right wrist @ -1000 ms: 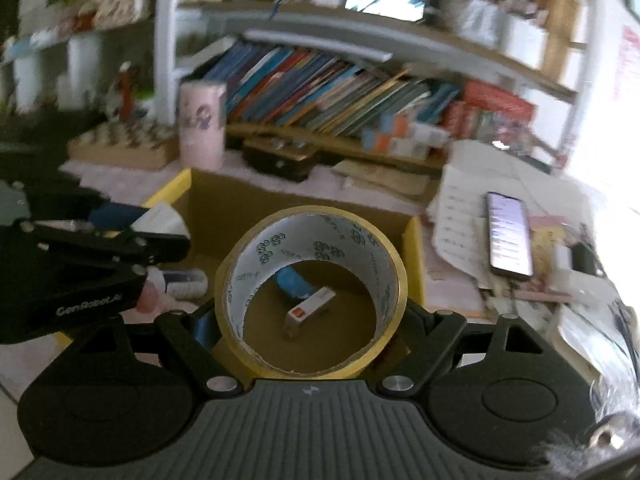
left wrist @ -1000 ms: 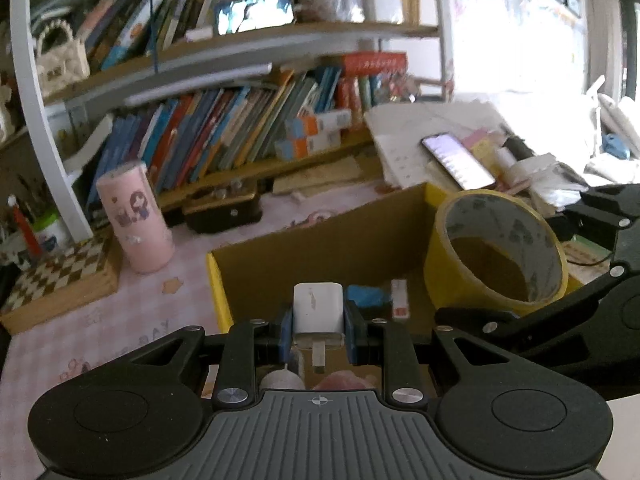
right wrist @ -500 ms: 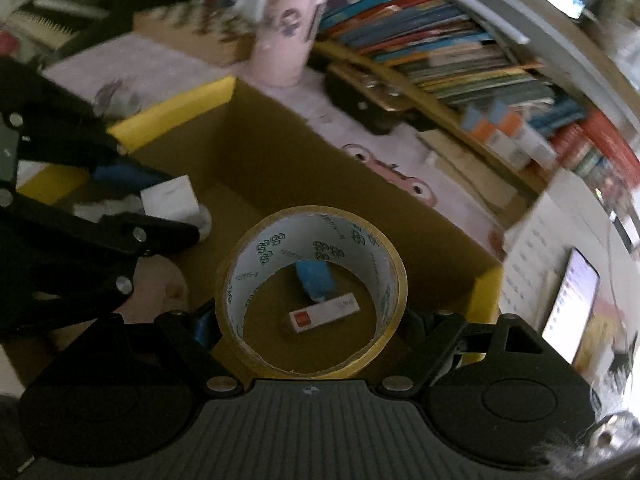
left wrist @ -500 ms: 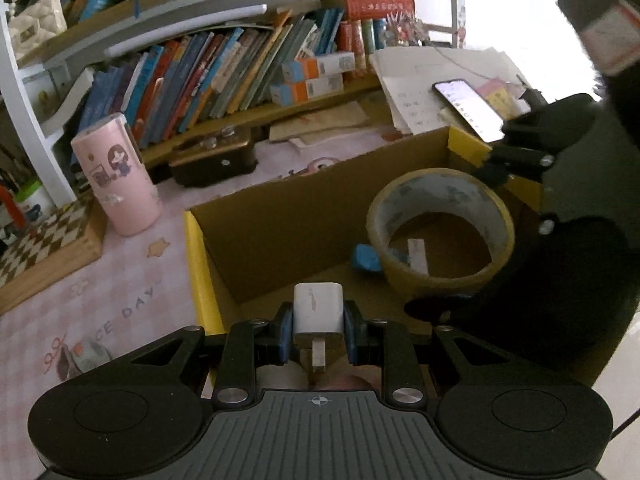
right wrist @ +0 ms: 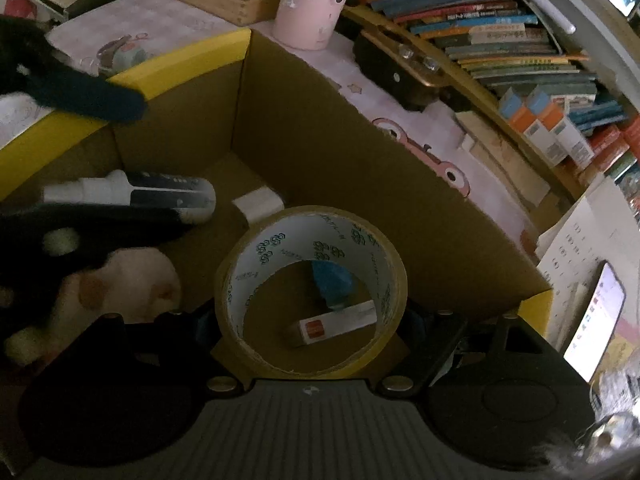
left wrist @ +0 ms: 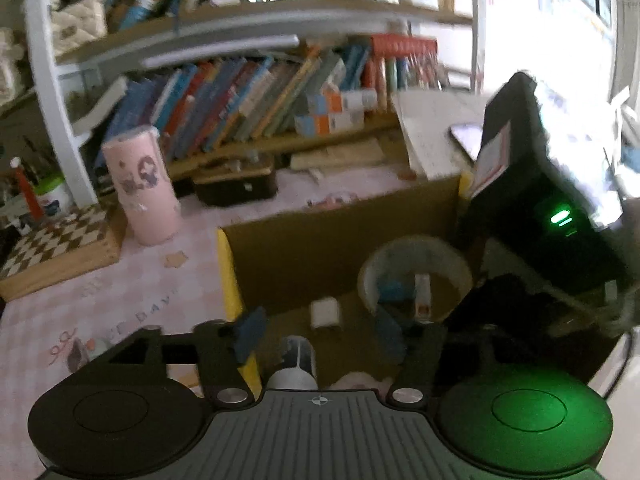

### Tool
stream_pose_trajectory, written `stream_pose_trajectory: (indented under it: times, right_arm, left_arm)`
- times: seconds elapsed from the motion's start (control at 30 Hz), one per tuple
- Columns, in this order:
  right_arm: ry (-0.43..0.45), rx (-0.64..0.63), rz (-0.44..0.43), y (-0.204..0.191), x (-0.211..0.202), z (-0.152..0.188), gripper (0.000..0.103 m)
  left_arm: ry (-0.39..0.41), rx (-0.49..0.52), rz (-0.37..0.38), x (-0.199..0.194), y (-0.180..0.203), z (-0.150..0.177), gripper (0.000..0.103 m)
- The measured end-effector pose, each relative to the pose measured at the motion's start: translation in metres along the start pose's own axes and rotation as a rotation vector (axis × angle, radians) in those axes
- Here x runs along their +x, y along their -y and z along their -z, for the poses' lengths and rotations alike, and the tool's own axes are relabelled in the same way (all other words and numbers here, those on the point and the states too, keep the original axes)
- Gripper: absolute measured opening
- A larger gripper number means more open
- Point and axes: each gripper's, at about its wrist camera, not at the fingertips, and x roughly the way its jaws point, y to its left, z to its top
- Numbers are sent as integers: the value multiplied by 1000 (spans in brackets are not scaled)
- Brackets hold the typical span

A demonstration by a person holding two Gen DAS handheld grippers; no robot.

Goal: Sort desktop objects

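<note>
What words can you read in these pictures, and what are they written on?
"DAY": on the pink desk mat; the letters around it are blurred.
Tape roll: printing inside the ring, too small to read.
Books: writing on the spines, too small to read.
Phone: lines on the screen, too blurred to read.
Small white box: red label, unreadable.
</note>
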Motion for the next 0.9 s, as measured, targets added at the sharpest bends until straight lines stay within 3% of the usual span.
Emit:
stream_pose_trajectory:
  times: [0.2, 0.37, 0.6, 0.9]
  right_arm:
    - [-8, 34, 1, 2, 4, -3, 84]
    - [49, 109, 0, 10, -10, -4, 88]
    - [178, 235, 32, 15, -54, -1, 89]
    - [332, 385, 89, 1, -115, 28, 89]
  left_arm:
    - [94, -54, -4, -31, -6, 1, 84]
    - [139, -59, -19, -50, -10, 0, 90]
    - [165, -23, -56, -70, -11, 1, 94]
    - [192, -38, -72, -95, -15, 17, 95]
